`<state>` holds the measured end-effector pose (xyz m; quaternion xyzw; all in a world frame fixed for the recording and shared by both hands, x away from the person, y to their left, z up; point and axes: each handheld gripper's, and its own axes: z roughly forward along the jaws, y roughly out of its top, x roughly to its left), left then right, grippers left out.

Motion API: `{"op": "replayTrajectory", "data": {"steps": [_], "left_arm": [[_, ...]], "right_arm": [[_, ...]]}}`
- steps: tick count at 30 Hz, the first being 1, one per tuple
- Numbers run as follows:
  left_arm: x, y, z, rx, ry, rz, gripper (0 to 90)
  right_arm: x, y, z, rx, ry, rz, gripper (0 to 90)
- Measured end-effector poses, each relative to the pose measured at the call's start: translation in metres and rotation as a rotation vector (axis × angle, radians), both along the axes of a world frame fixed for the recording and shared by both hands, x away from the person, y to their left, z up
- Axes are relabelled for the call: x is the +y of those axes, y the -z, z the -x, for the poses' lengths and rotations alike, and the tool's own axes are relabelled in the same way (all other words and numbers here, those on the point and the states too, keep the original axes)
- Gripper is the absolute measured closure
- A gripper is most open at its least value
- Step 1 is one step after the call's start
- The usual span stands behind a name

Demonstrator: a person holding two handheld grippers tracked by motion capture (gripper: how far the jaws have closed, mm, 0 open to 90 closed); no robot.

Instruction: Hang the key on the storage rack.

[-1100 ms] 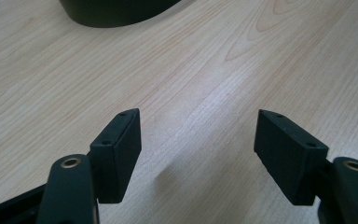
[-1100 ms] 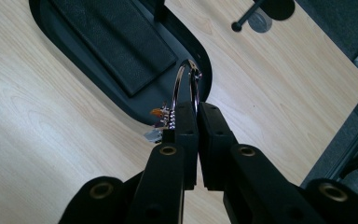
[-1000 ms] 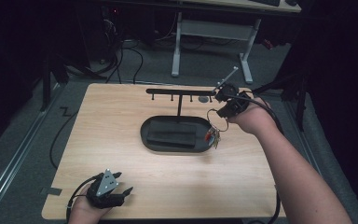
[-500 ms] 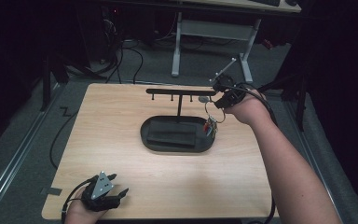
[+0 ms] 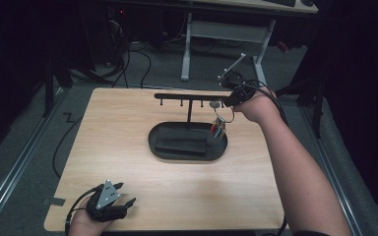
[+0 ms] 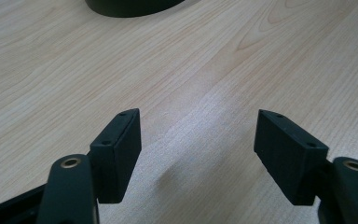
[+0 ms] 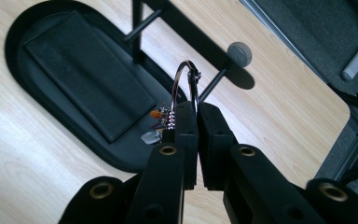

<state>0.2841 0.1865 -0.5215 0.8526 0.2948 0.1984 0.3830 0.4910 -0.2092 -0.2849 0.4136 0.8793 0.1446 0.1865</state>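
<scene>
A black key rack (image 5: 192,96) with short pegs under its bar stands on an oval black base tray (image 5: 174,153) at the table's middle. My right gripper (image 5: 225,104) hovers beside the bar's right end, shut on a metal key ring (image 7: 187,78). A bunch of keys (image 5: 218,129) with red and blue tags dangles from the ring over the tray's right end. In the right gripper view the ring's loop lies close to a peg (image 7: 213,85); the right gripper (image 7: 198,109) pinches it. My left gripper (image 5: 123,201) rests open at the front left; the left gripper (image 6: 198,135) holds nothing.
A flat black pad (image 7: 86,72) lies inside the base tray. A grey round grommet (image 7: 239,53) sits in the tabletop behind the rack. Bare wood (image 6: 214,56) stretches between the left gripper and the tray. Desk legs and cables occupy the floor beyond the table.
My right gripper has carried the key ring up and back toward the bar's right end, so the keys now hang higher over the tray. The left gripper has barely shifted.
</scene>
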Motion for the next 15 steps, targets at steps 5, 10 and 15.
{"op": "replayTrajectory", "data": {"steps": [5,10,15], "left_arm": [[0.001,0.001,0.000,-0.003,-0.005,0.003,32.3],[0.000,0.002,-0.001,0.009,0.004,-0.007,32.3],[-0.001,0.002,-0.001,0.005,0.003,-0.006,32.3]], "right_arm": [[-0.004,0.009,-0.010,0.010,0.020,-0.004,87.6],[-0.002,0.016,-0.014,0.016,0.010,0.007,87.6],[-0.003,0.024,-0.020,0.027,0.019,0.012,87.6]]}}
